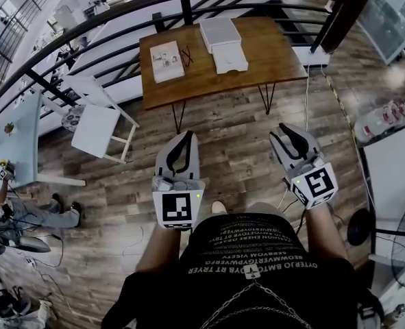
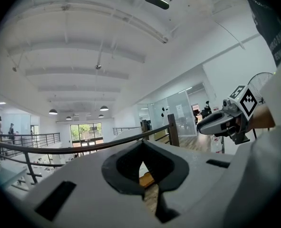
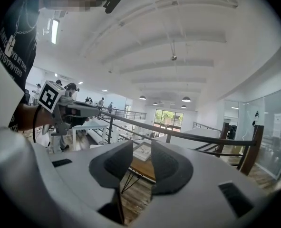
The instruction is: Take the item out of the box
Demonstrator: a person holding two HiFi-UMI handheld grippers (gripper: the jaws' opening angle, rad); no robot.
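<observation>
A white box (image 1: 219,33) stands on the wooden table (image 1: 264,53) ahead of me, far out of reach. A flat white tray or lid (image 1: 230,61) lies just in front of it, and a pale flat pack (image 1: 166,61) lies at the table's left. Both grippers hang in the air above the floor, near my body and well short of the table. My left gripper (image 1: 186,137) (image 2: 141,145) has its jaw tips together and holds nothing. My right gripper (image 1: 288,133) (image 3: 141,148) stands open with a clear gap and nothing between its pads.
A black curved railing (image 1: 120,12) runs behind the table. A white chair (image 1: 96,130) and a pale desk (image 1: 14,142) stand to the left. At the right are a white counter (image 1: 394,163) and a fan (image 1: 404,242). Wooden floor lies between me and the table.
</observation>
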